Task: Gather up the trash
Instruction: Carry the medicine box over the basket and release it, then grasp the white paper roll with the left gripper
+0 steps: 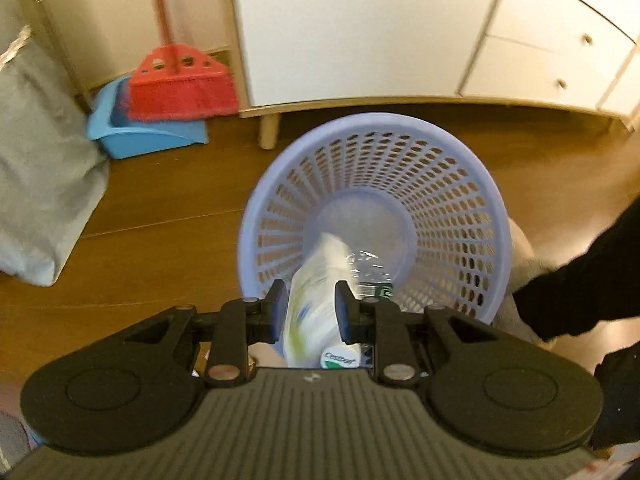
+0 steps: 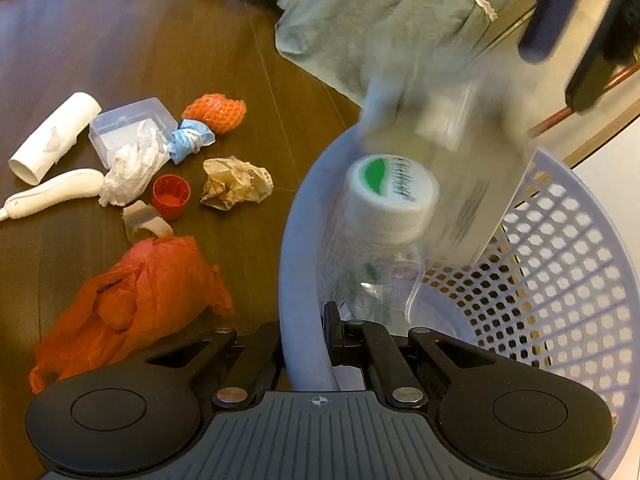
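A lavender mesh basket (image 1: 452, 184) (image 2: 560, 264) stands on the brown wood floor. My right gripper (image 2: 306, 340) is shut on the basket's near rim. A clear bottle with a white and green cap (image 2: 390, 192) (image 1: 340, 358) leans inside the basket. My left gripper (image 1: 310, 304) hovers over the basket with its fingers apart. A blurred white packet (image 1: 316, 300) (image 2: 448, 152) is dropping between them into the basket. Loose trash lies on the floor to the left: an orange plastic bag (image 2: 132, 304), crumpled brown paper (image 2: 236, 184), a red cap (image 2: 170, 194) and a white tube (image 2: 52, 136).
More litter sits nearby: a clear plastic box (image 2: 132, 124), white tissue (image 2: 128, 168), an orange net (image 2: 216, 112). A red broom (image 1: 180, 84) and blue dustpan (image 1: 136, 132) stand by a white cabinet (image 1: 360, 28). Grey cloth (image 1: 40, 160) hangs left. A black sleeve (image 1: 580, 272) is right of the basket.
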A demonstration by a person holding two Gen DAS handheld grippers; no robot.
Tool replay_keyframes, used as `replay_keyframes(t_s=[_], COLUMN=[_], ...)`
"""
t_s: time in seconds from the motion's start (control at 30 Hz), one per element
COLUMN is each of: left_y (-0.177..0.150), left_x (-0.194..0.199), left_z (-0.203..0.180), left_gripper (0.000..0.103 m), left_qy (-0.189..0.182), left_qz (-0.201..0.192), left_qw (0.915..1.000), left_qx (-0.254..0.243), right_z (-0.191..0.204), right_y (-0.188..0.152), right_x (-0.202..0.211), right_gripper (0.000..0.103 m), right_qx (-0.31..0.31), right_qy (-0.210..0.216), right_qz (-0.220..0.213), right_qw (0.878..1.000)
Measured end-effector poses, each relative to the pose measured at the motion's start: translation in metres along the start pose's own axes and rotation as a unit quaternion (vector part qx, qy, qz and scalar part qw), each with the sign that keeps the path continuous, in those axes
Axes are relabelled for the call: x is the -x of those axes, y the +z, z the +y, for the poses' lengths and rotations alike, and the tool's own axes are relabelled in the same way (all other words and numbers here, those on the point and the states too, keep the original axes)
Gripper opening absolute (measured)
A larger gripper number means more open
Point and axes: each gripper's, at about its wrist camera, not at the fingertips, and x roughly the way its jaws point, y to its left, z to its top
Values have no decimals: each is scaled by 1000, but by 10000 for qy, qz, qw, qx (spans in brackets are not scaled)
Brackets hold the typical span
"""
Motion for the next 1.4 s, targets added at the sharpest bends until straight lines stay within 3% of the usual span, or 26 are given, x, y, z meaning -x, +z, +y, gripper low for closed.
replay_keyframes(t_s=[0.13,0.27,0.4,0.43,0.7,0.9,1.23,1.33,1.4], left_y=[-17,-45,-71,-75,-126,-185,-238,-252,-261], left_x=[7,5,1,0,4,-1,-17,-30,-39], left_z=[21,45,63,66,82,101,91,93,97], left_gripper=[22,22,22,22,26,30,47,48,48], left_qy=[246,522,733,952,1268,1577,1503,1511,1534], left_qz=[19,339,626,689,843,1065,1090,1031,978], left_qw=[9988,9954,9883,9795,9669,9453,9209,9065,8911], left_qx=[430,731,1181,1637,2047,2650,3427,3806,4158], right_z=[-2,-4,-6,-5,-4,-1,-2,-1,0], right_y=[2,2,1,1,1,0,-4,-5,-5], right_x=[-1,-1,0,0,1,1,-12,-13,-14], right_gripper=[0,0,0,0,0,0,0,0,0], right_qx=[-92,-103,-125,-120,-139,-51,72,98,121], right_qy=[-19,-27,-28,-28,4,-58,-318,-338,-338], right_qz=[9,-3,6,2,-3,23,327,343,345], right_qw=[10000,9999,9999,9999,9999,10000,9989,9988,9988])
